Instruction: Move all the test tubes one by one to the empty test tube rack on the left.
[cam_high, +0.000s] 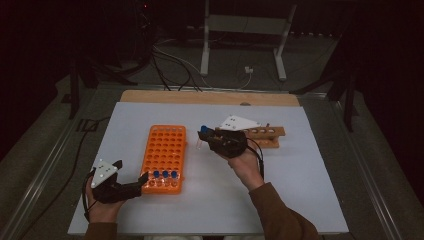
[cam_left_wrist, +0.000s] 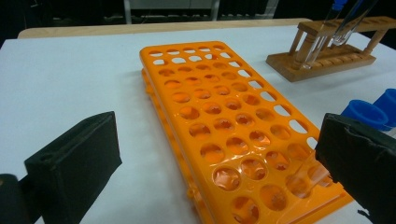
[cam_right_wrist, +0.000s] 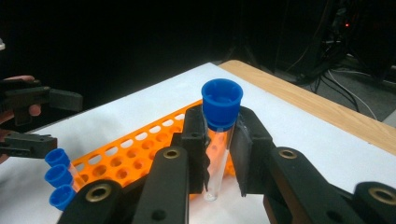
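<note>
An orange tube rack (cam_high: 165, 150) lies mid-table, with three blue-capped tubes (cam_high: 165, 175) in its near row. My right gripper (cam_high: 204, 136) is shut on a clear tube with a blue cap (cam_right_wrist: 222, 105), held upright just right of the rack's far end; the gripper (cam_right_wrist: 219, 154) clamps the tube (cam_right_wrist: 217, 163) below the cap. My left gripper (cam_high: 143, 180) stands open at the rack's near left corner. Its pads (cam_left_wrist: 74, 161) are wide apart, with the rack (cam_left_wrist: 224, 126) between them and the blue caps (cam_left_wrist: 369, 112) by the right pad.
A wooden tube stand (cam_high: 265, 136) sits right of the orange rack, behind my right hand, and also appears far right in the left gripper view (cam_left_wrist: 327, 53). The white table top (cam_high: 300, 165) ends in a wooden strip (cam_high: 210, 97) at the far edge.
</note>
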